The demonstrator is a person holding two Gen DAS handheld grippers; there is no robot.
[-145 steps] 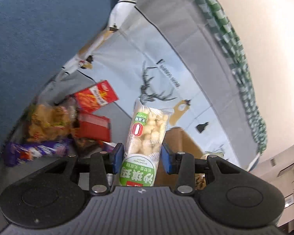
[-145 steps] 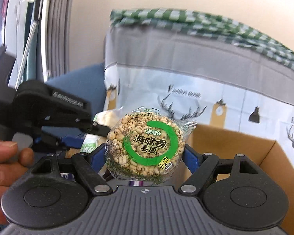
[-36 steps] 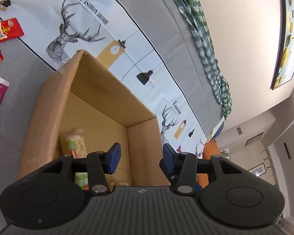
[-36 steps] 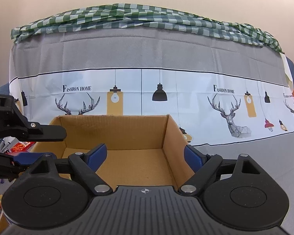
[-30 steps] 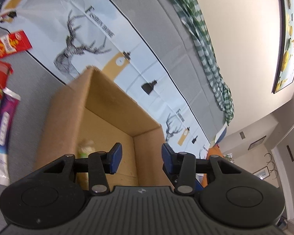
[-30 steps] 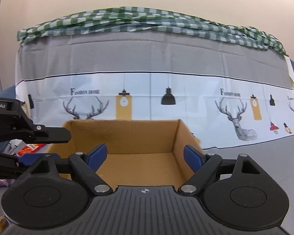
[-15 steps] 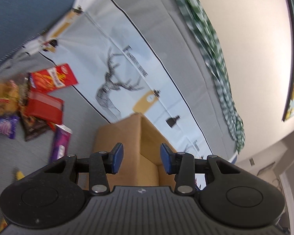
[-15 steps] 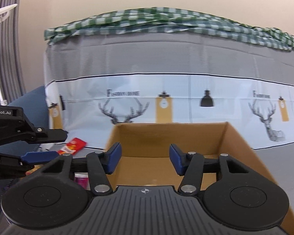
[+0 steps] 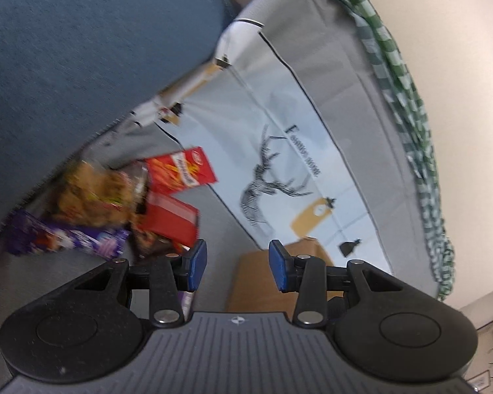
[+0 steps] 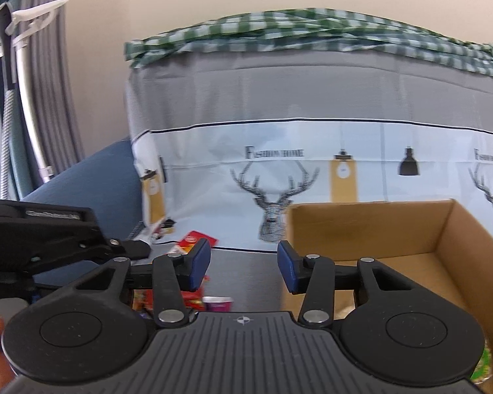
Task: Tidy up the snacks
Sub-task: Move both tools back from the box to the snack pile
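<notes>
Red, purple and yellow snacks (image 9: 121,203) lie heaped on the grey cloth (image 9: 220,223), left of the box (image 10: 410,239), unsorted. Left gripper (image 9: 236,268) and right gripper (image 10: 244,265) hang empty, jaws apart.

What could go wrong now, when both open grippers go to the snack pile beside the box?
1. The left gripper and right gripper are close together, so they might collide.
2. The red flat snack packets overlap the purple wrapped bar, so a grasp may catch two.
3. The brown cardboard box may get bumped.
</notes>
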